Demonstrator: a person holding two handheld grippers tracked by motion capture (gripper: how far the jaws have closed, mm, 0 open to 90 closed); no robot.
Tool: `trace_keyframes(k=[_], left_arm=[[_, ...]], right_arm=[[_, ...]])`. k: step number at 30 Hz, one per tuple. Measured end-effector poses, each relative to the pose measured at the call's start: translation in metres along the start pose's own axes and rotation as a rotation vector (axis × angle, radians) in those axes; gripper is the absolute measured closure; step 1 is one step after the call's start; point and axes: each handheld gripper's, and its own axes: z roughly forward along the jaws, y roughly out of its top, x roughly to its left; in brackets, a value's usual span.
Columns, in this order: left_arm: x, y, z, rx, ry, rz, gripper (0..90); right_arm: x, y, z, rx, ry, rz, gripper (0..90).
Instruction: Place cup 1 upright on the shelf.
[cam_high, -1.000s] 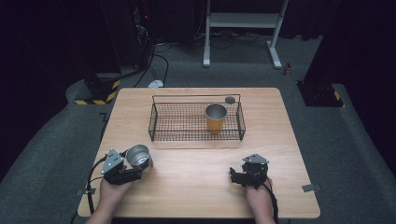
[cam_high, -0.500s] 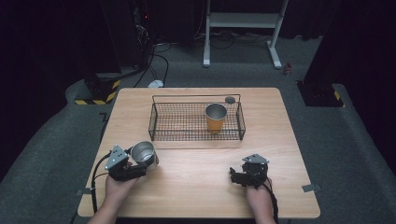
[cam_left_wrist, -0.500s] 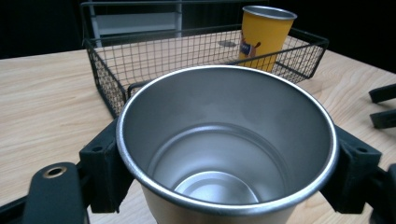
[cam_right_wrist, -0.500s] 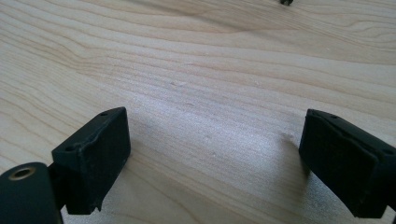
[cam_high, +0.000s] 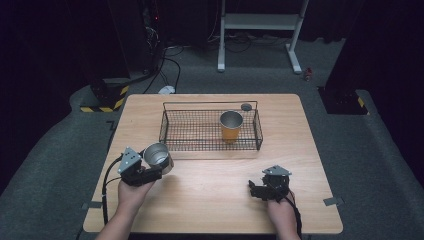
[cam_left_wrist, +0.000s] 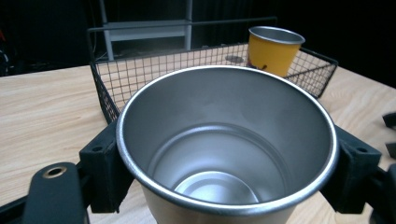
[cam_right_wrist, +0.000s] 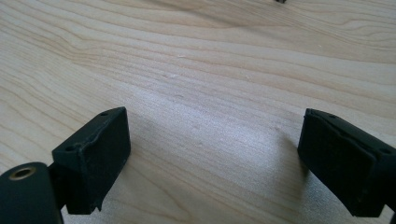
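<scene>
- Left gripper (cam_high: 150, 172) pinches the steel cup (cam_high: 158, 156) at the table's (cam_high: 210, 210) near-left, just short of the wire basket (cam_high: 172, 131): the carry step, I'd say. Next comes clearing the rim and lowering it upright.
- The basket holds a yellow cup (cam_high: 231, 126), apparently empty.
- Right gripper (cam_high: 256, 190) rests spread, holding nothing.

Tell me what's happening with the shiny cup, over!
Left tongs shut on the silver cup, upright, near the wire basket. Right tongs open, nothing between, over bare table. Yellow cup stands inside the basket. Path looks clear.
</scene>
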Motion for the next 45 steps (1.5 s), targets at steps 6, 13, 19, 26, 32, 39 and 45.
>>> trace_keyframes(k=[6, 13, 19, 26, 32, 39, 45], left_arm=[[-0.003, 0.01, 0.004, -0.004, 0.007, -0.004, 18.9], [-0.011, 0.022, 0.009, -0.011, -0.002, 0.007, 18.9], [-0.015, 0.03, 0.015, -0.019, -0.013, 0.009, 18.9], [-0.016, 0.039, 0.02, -0.029, -0.021, 0.008, 18.9], [-0.017, 0.047, 0.025, -0.034, -0.026, 0.011, 18.9], [-0.021, 0.056, 0.033, -0.036, -0.033, 0.022, 18.9], [-0.024, 0.064, 0.039, -0.041, -0.043, 0.027, 18.9]], right_arm=[[0.0, 0.0, 0.0, 0.0, 0.0, 0.0, 9.3], [0.0, 0.0, 0.0, 0.0, 0.0, -0.002, 9.3], [0.0, 0.0, 0.0, 0.001, 0.001, -0.002, 9.2], [0.0, 0.0, 0.0, 0.0, 0.001, -0.001, 9.2], [0.0, 0.0, 0.0, 0.0, 0.001, -0.002, 9.2], [0.0, 0.0, 0.0, 0.001, 0.001, -0.002, 9.2], [0.0, 0.0, 0.0, 0.0, 0.001, -0.002, 9.2]])
